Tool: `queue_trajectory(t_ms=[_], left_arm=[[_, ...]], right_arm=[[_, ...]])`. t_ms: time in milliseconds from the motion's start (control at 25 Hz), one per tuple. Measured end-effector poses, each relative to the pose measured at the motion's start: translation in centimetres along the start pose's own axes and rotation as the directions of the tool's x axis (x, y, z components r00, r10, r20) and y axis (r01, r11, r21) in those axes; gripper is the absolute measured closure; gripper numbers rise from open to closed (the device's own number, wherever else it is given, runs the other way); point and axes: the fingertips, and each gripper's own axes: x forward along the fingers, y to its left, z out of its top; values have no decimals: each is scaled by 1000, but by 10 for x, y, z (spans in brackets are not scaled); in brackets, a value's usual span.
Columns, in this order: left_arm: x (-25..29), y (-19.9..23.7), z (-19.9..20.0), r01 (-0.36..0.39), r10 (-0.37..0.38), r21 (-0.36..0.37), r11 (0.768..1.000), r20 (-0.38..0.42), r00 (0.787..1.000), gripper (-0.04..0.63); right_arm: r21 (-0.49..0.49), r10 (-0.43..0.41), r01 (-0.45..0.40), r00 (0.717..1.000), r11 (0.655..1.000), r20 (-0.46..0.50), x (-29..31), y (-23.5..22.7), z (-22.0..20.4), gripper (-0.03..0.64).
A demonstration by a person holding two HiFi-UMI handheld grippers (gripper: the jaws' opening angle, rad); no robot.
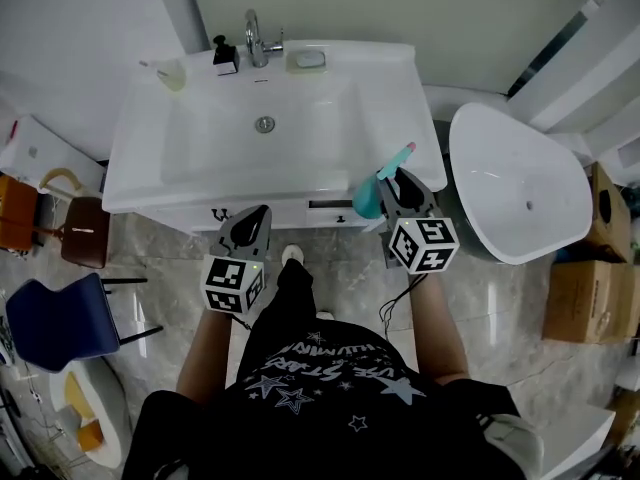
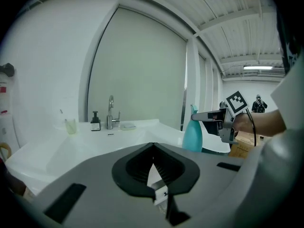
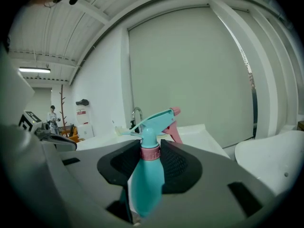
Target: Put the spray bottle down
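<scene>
A teal spray bottle (image 1: pixel 368 198) with a pink trigger hangs at the front right corner of the white washbasin (image 1: pixel 200 163). My right gripper (image 1: pixel 393 184) is shut on it. In the right gripper view the bottle (image 3: pixel 146 184) stands upright between the black pads of that gripper (image 3: pixel 151 148), pink collar at the tips and nozzle pointing away. My left gripper (image 1: pixel 257 218) sits at the vanity's front edge, left of the bottle. Its jaws (image 2: pixel 153 147) meet at the tips with nothing in them. From the left gripper view the bottle (image 2: pixel 193 136) and right gripper (image 2: pixel 210 117) show to the right.
On the basin's back ledge stand a chrome faucet (image 1: pixel 256 38), a black pump bottle (image 1: pixel 225 56), a soap dish (image 1: pixel 307 59) and a cup (image 1: pixel 172 74). A white tub (image 1: pixel 520 183) stands right of the vanity, cardboard boxes (image 1: pixel 585 303) beyond it. A blue chair (image 1: pixel 55 323) is at left.
</scene>
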Motion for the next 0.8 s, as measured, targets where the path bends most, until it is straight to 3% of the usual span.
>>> queue_trajectory(t_ms=[360, 800], left_arm=[[108, 86, 53, 43, -43, 2, 999, 21, 999, 580], [172, 146, 71, 101, -101, -10, 995, 27, 995, 580]], right_arm=[[-7, -67, 67, 998, 998, 6, 123, -40, 43, 474], [-14, -155, 155, 988, 988, 7, 211, -63, 66, 474]])
